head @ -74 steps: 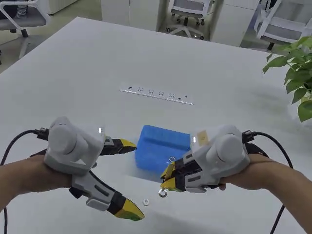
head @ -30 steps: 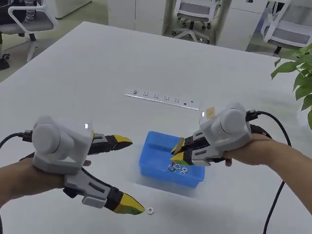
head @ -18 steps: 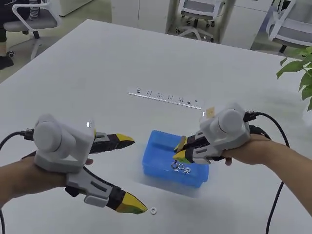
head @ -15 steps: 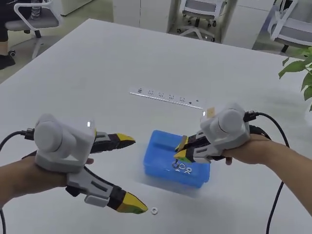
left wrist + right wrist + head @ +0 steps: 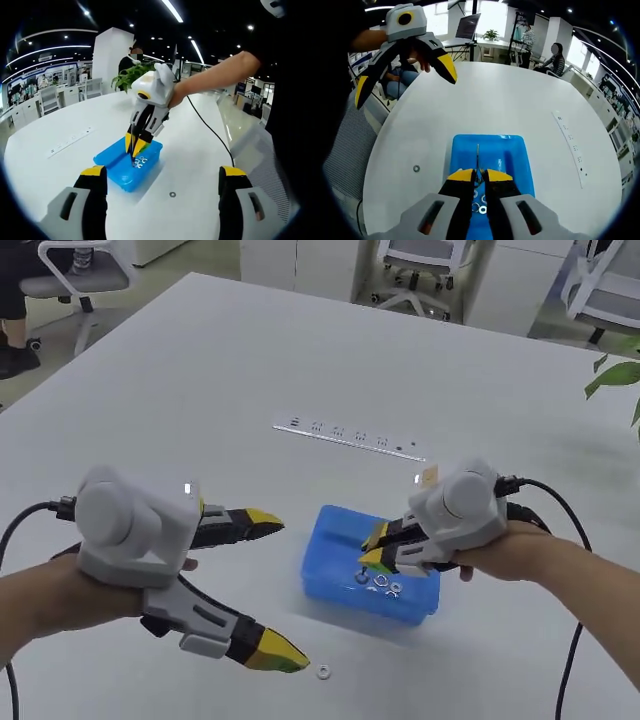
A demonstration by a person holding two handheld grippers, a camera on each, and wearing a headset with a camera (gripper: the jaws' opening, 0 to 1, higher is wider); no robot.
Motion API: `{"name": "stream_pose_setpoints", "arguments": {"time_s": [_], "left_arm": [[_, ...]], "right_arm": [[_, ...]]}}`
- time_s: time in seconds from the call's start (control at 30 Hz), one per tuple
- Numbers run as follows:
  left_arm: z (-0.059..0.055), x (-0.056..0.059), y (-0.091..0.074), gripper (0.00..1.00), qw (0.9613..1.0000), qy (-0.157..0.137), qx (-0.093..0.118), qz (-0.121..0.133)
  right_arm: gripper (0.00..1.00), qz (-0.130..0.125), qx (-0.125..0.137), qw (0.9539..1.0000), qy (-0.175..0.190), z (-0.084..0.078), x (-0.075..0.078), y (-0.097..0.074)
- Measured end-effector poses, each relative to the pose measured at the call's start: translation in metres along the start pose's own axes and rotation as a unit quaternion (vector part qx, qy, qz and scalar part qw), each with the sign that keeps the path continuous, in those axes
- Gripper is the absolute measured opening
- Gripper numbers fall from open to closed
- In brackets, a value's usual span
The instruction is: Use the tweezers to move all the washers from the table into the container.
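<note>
Setting: open-plan office, with swivel chairs [image 5: 415,265] and a green leafy plant [image 5: 615,380] [image 5: 135,75] beyond a broad white worktop [image 5: 200,390] [image 5: 40,130] [image 5: 520,95].
Strip: a long white socket strip [image 5: 350,437] [image 5: 70,142] [image 5: 570,145] lay flat on the worktop, on the far side of the container.
Container: a shallow rectangular blue plastic container [image 5: 340,560] [image 5: 120,170] [image 5: 512,150] stood on the worktop between the two grippers, nearer the right one.
Washers: several small silver metal washers [image 5: 385,585] [image 5: 141,161] [image 5: 480,207] lay close together on the container's floor, at the end below the right gripper.
Loose washer: one more small silver loose washer [image 5: 323,672] [image 5: 172,194] [image 5: 416,168] lay on bare worktop, apart from the container; in the head view it sat just beside the left gripper's lower jaw tip.
Right gripper: the grey right gripper [image 5: 372,546] [image 5: 134,146] [image 5: 480,175] with yellow-tipped black jaws hung over the container, jaws drawn almost together on the tweezers.
Tweezers: slim metal tweezers [image 5: 362,570] [image 5: 132,159] [image 5: 477,157] were pinched between those jaws, points aimed down inside the container. Whether they carried a washer could not be told.
Left gripper: the matching left gripper [image 5: 283,592] [image 5: 162,172] [image 5: 406,92] was held off the container's other side, jaws spread wide, with nothing between them.
</note>
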State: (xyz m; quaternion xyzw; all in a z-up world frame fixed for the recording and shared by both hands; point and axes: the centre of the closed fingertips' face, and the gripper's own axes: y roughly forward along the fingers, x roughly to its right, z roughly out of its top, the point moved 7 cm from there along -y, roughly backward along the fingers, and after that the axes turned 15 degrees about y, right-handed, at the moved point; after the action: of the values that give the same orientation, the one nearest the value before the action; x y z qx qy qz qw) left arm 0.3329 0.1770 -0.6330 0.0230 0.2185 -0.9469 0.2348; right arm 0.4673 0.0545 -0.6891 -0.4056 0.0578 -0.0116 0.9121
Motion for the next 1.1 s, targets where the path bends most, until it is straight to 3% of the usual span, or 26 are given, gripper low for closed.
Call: {"name": "stream_pose_setpoints", "arguments": {"time_s": [0.33,0.53,0.87,1.1], "left_arm": [[-0.001,-0.005,0.007,0.93,0.9999,-0.003,-0.002,-0.01],[0.005,-0.013,0.012,0.87,0.9999,0.002,0.0,-0.013],[0.016,-0.026,0.025,0.68,0.9997,0.019,0.003,-0.018],[0.02,-0.038,0.037,0.54,0.9989,0.041,-0.007,-0.018]], "right_arm": [[0.08,-0.009,-0.004,0.9999,0.003,-0.008,0.006,0.008],[0.08,-0.009,-0.008,0.9999,0.001,-0.012,0.008,0.01],[0.08,-0.007,-0.006,1.0,0.002,-0.015,0.007,0.013],[0.08,-0.004,-0.007,1.0,-0.004,-0.015,0.006,0.013]]}}
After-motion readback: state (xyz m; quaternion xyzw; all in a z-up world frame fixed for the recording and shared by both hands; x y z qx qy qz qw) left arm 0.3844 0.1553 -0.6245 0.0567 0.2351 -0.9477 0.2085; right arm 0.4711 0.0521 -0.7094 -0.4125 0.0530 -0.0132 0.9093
